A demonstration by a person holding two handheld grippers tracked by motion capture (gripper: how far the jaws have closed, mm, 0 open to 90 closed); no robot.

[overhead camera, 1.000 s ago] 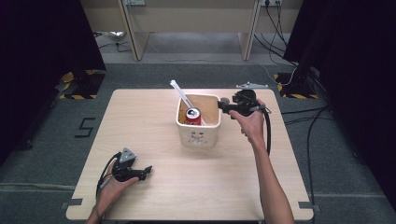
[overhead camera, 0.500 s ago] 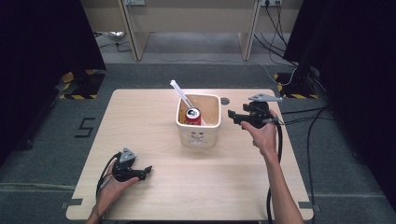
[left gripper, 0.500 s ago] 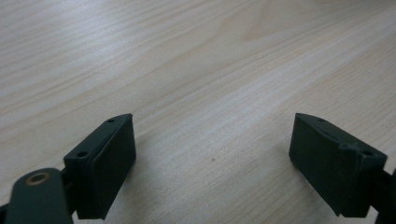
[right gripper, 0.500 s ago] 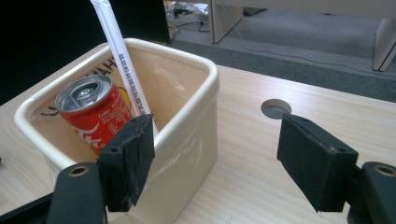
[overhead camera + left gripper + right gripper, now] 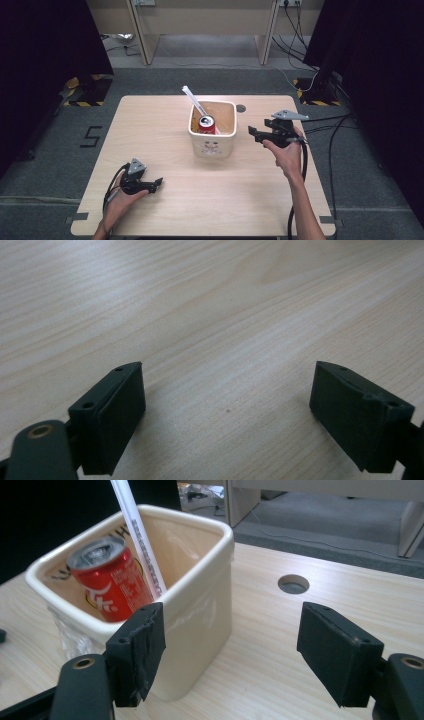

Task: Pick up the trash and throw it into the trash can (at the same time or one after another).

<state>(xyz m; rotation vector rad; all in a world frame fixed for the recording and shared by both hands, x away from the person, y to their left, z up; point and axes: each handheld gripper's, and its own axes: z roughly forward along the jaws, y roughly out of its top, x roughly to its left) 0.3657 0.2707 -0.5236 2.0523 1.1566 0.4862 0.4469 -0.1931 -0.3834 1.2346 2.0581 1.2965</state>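
My left claw [image 5: 156, 182] rests low on the counter [image 5: 165, 145] in the lower left of the high view, held in my left hand [image 5: 122, 200]. In the left gripper view its jaws stand wide apart with nothing between them, just pale wood grain beneath.

My right claw [image 5: 252, 134] hangs to the right of centre in the high view, gripped by my right hand [image 5: 285, 150], pointing left toward the cream tub [image 5: 212, 145]. Its jaws are wide too and hold nothing. It is near the tub but apart from it.

The tub sits at the middle of the counter. In the right gripper view it takes up the upper left, and a red soda can [image 5: 107, 587] stands tilted inside it, silver top up. A white straw-like stick [image 5: 137, 535] leans beside the can and rises past the rim toward the top of the frame. A round hole in the counter [image 5: 293, 584] lies right of the tub.
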